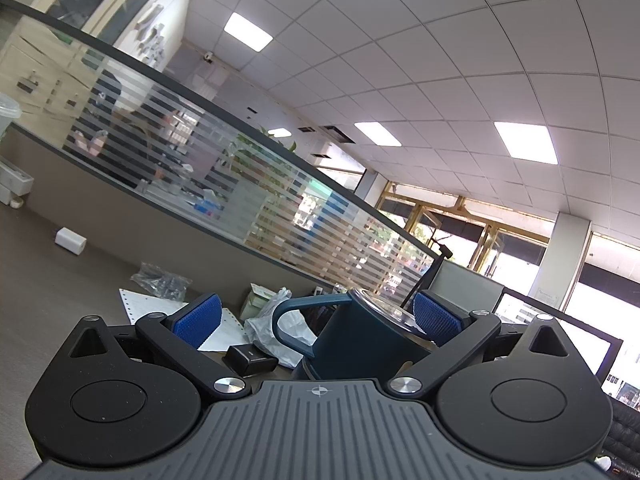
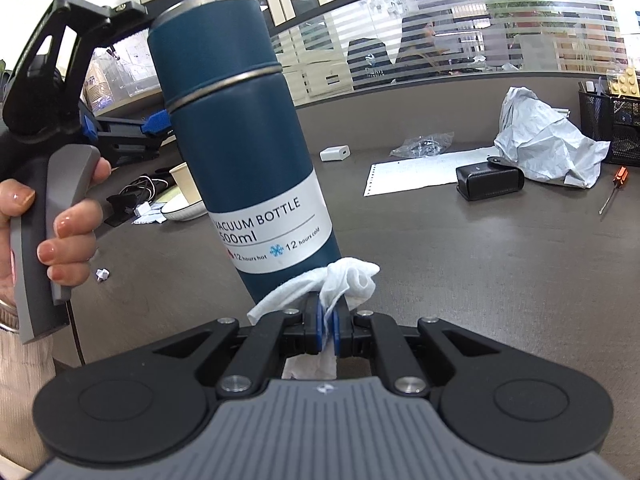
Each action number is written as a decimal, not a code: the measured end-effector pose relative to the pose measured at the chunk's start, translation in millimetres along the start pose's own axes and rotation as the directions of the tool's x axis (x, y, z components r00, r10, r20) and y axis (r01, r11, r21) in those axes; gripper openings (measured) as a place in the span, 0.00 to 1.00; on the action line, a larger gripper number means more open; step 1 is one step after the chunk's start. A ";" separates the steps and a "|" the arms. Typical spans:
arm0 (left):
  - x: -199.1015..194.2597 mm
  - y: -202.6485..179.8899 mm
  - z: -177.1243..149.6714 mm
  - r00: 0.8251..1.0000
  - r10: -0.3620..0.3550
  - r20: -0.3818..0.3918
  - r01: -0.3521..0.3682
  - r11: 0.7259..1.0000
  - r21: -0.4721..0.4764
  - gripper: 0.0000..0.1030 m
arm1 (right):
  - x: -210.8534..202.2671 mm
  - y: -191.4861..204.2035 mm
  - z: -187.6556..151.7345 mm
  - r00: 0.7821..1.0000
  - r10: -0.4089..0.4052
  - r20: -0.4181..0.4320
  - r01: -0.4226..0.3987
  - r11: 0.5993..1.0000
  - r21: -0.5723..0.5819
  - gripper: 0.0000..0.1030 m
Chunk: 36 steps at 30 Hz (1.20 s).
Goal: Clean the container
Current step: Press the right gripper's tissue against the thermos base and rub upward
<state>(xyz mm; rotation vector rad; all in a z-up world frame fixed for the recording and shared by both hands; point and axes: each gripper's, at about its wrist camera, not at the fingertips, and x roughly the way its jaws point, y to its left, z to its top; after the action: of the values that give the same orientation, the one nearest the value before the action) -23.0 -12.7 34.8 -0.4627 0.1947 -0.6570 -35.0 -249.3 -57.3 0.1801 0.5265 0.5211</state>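
A dark blue vacuum bottle [image 2: 248, 140] with a white label stands tilted on the grey desk [image 2: 460, 264]. My right gripper [image 2: 326, 320] is shut on a white wipe [image 2: 348, 284], which is pressed against the bottle's lower end. In the left wrist view the bottle's top and handle [image 1: 360, 340] lie between the wide-apart jaws of my left gripper [image 1: 317, 320]. The lid rests against the right pad [image 1: 436, 318], and a gap separates the left pad [image 1: 198, 320] from the bottle. A hand [image 2: 72, 232] holds the left gripper's grip beside the bottle.
On the desk lie a black case [image 2: 490, 182], a paper sheet [image 2: 420, 172], a crumpled white bag [image 2: 548, 148], a screwdriver [image 2: 612, 192] and a white charger [image 2: 335, 153]. A mesh organiser [image 2: 612, 128] stands at the right. A paper cup [image 2: 184, 182] and bowl [image 2: 184, 210] sit behind the bottle.
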 end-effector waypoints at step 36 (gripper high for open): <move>2.2 -3.1 -1.8 1.000 0.000 -0.002 0.000 1.000 0.001 1.00 | 14.0 -4.5 -11.0 0.996 0.005 -0.087 -0.003 1.000 0.018 0.10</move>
<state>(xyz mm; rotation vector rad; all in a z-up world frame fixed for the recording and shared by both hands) -23.5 -16.9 34.7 -0.4613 0.1962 -0.6570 -28.6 -245.5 -74.0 0.1756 0.6163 0.5299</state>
